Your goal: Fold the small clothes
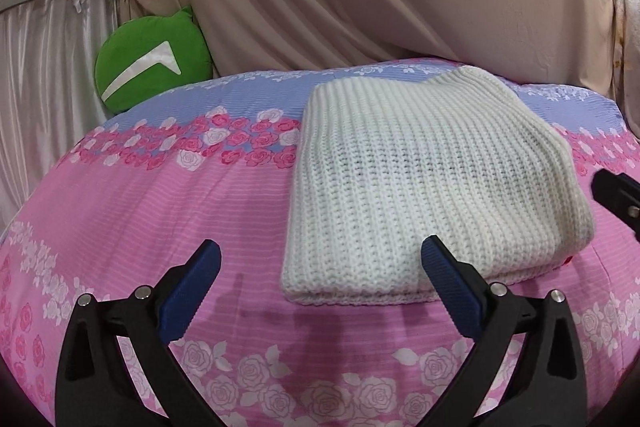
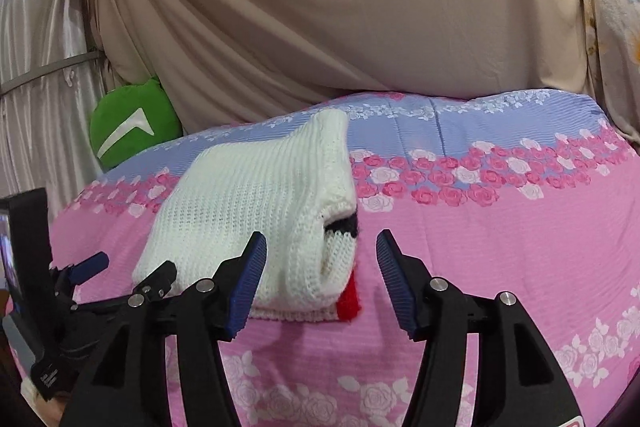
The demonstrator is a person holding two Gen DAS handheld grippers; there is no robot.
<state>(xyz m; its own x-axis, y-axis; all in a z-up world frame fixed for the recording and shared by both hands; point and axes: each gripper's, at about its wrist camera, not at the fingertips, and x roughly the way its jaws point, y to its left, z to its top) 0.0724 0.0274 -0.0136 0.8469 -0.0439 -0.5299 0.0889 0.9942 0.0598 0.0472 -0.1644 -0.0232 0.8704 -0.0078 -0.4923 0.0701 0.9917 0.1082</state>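
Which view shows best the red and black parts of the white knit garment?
The right wrist view: the white knit garment shows its open side, with a black band and red edge. The left wrist view shows mostly its white top, with only a red speck at the corner.

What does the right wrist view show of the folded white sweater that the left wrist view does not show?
Only the right wrist view shows a black stripe and a red patch at the sweater's open right end. Only the left wrist view shows its whole top as plain white knit. Both show the folded white sweater on the floral bedspread, the green cushion, and both grippers open, holding nothing.
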